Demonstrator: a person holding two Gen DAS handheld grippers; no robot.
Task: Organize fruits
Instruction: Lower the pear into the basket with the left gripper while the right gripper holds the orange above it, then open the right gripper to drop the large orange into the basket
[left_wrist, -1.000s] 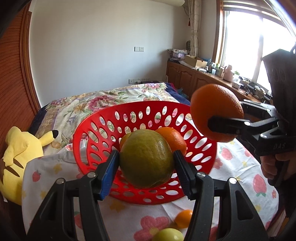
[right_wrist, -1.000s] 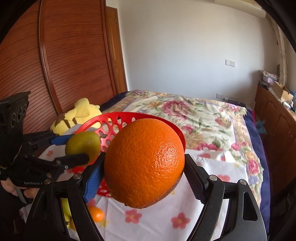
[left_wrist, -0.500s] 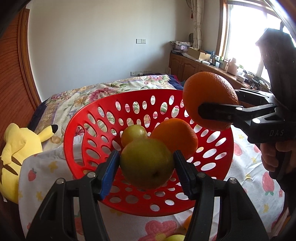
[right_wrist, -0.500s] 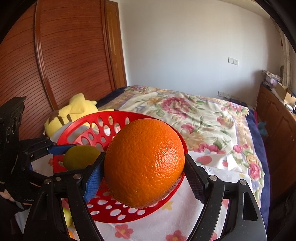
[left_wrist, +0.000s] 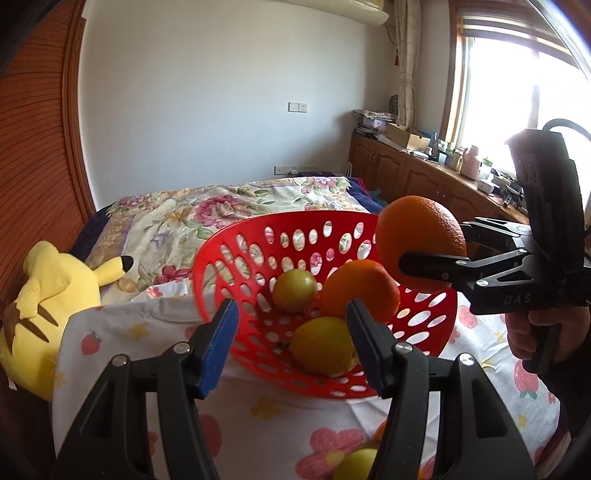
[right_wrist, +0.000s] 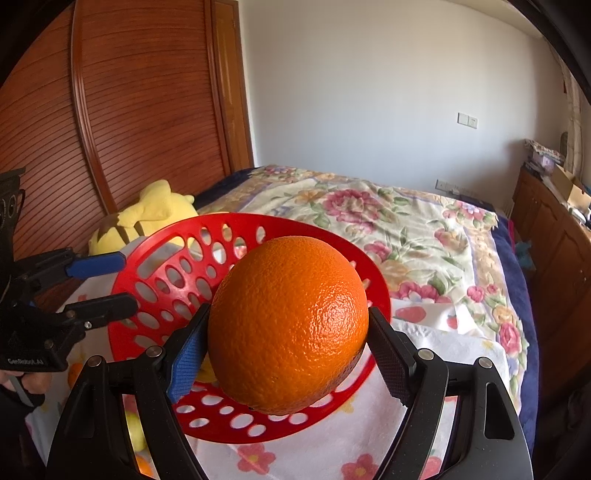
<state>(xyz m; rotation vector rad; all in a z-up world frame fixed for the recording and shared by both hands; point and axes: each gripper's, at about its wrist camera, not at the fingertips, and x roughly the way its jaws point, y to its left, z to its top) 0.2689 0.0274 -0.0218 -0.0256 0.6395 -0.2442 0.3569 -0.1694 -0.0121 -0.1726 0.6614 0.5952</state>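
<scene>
Step in hand: loading fruit into red basket, centre of left wrist view, on bed. Left gripper jaws spread, holding nothing; yellow-green fruit lies in basket just beyond them, beside small green fruit and orange in basket. Right gripper jaws clenched on big orange, hovering over basket's right rim. Next, likely: lower, release orange inside. Loose fruit remains at bottom edge of frame.
</scene>
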